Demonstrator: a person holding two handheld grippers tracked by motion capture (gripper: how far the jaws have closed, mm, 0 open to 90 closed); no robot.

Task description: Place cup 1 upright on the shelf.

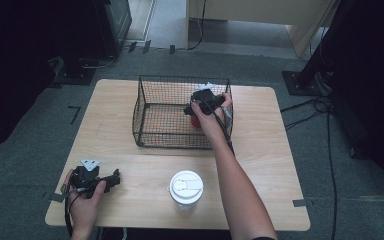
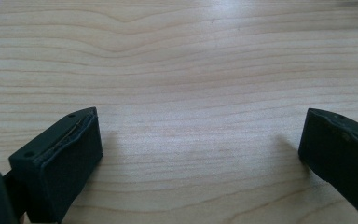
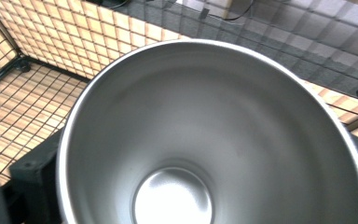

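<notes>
My right gripper (image 1: 199,113) reaches down into a black wire basket (image 1: 141,116) at the back middle of the table. It is shut on a cup (image 1: 196,121) that looks red from above. In the right gripper view the cup (image 3: 205,130) shows a bare steel inside, open end toward the camera, between the two jaws, with the basket's mesh floor (image 3: 18,112) behind it. My left gripper (image 1: 112,180) rests low at the table's front left, held in a hand. Its jaws stand wide apart over bare wood (image 2: 191,70), with nothing between them.
A cup with a white lid (image 1: 185,187) stands upright near the front edge, between my two forearms. The light wooden table (image 1: 130,200) sits on grey carpet. Cables and dark stands lie around the right and far sides.
</notes>
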